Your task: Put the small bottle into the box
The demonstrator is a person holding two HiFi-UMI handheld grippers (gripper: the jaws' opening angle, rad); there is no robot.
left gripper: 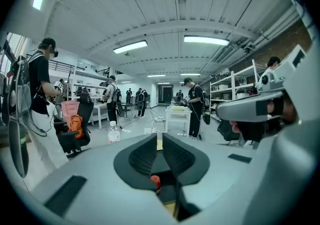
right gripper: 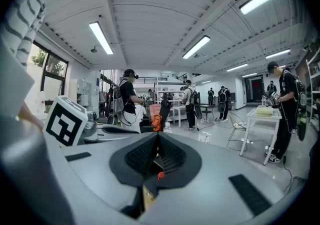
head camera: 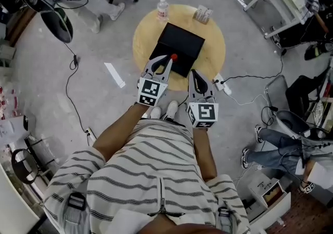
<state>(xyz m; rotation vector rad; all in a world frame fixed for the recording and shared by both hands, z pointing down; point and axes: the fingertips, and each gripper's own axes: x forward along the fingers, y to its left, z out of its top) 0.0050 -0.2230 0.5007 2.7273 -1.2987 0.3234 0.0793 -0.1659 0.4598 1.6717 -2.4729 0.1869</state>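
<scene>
A small bottle with a red cap stands at the near edge of the black box on the round wooden table. My left gripper hovers just short of the cap and above it, its jaws a narrow slit apart with nothing between them. In the left gripper view the red cap shows low down beyond the left gripper. My right gripper hangs over the table's near rim, jaws together and empty. In the right gripper view the cap peeks out below the right gripper.
A clear water bottle and a small carton stand at the table's far edge. A white power strip with its cable lies on the floor at the right. Office chairs, metal racks and several people surround the table.
</scene>
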